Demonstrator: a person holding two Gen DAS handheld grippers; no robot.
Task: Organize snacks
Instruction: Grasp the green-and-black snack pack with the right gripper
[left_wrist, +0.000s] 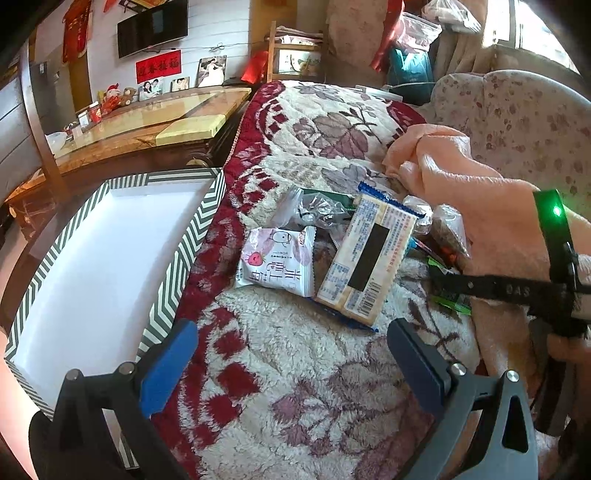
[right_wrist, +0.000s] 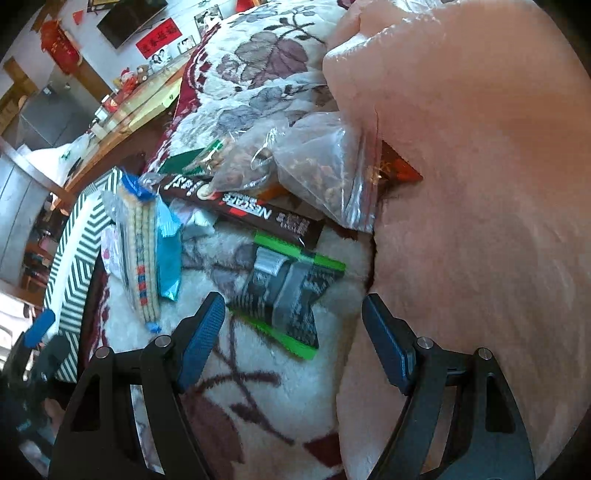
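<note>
- The left claw (left_wrist: 291, 365) hung wide open over the fleecy floral blanket (left_wrist: 295, 369), holding nothing, its blue pads spread well apart.
- The right claw (right_wrist: 293, 338) was just as wide open and empty, low over the same blanket, hard against a heap of pink fleece (right_wrist: 480, 221) on its right.
- The snacks lay in a loose pile ahead of both claws: a long cracker pack (left_wrist: 365, 258) with a white strawberry-printed pouch (left_wrist: 275, 262) touching its left side, and clear bags behind them.
- Nearest the right claw lay a green-edged black sachet (right_wrist: 288, 295), just beyond its fingertips and a little left of centre, its long axis running diagonally, so I judged the jaws would need a twist to close across its narrow width.
- Behind that sachet sat a dark Nescafe stick (right_wrist: 251, 214), partly under a clear bag of nuts (right_wrist: 325, 177).
- The striped box (left_wrist: 103, 258), its white floor bare, stood at the blanket's left edge, beside the left claw and well apart from the right.
- To my eye the left claw was better placed for the cracker pack, which lay straight ahead, pointing slightly away to the right.
</note>
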